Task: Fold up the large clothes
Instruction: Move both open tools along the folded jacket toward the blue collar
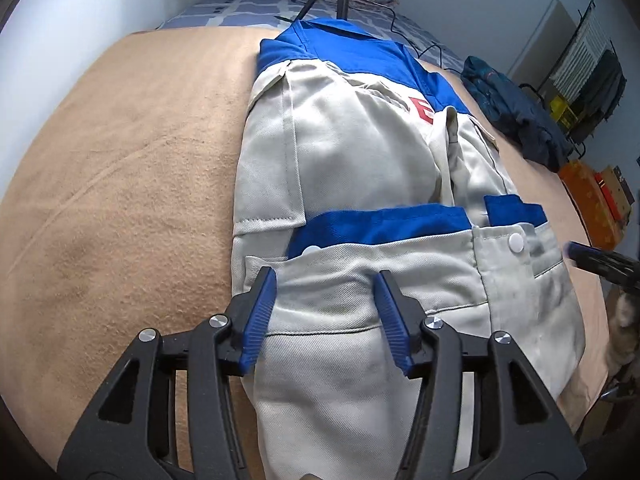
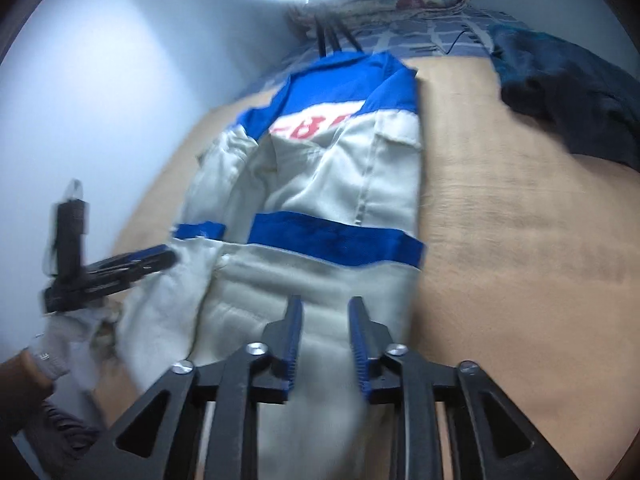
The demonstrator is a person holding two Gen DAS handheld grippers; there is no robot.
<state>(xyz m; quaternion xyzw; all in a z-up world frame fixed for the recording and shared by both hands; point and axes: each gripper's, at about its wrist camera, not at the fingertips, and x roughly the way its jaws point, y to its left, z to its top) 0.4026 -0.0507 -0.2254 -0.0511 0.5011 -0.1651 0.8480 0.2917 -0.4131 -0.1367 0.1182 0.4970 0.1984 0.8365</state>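
The jacket (image 1: pixel 360 168) lies folded lengthwise on the bed (image 1: pixel 120 184), collar at the far end. Left tongs (image 1: pixel 325 280) stand half open above its hem, gripping nothing. Right tongs (image 2: pixel 325 306) stand partly open, empty.

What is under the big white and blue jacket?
The jacket lies on a tan blanket, which shows all around it. What is under the blanket, and the part right beneath the jacket, is covered, so I cannot see it.

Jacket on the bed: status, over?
Left gripper and right gripper: jaws open, empty. Jacket folded narrow on tan blanket. Nothing in the way.
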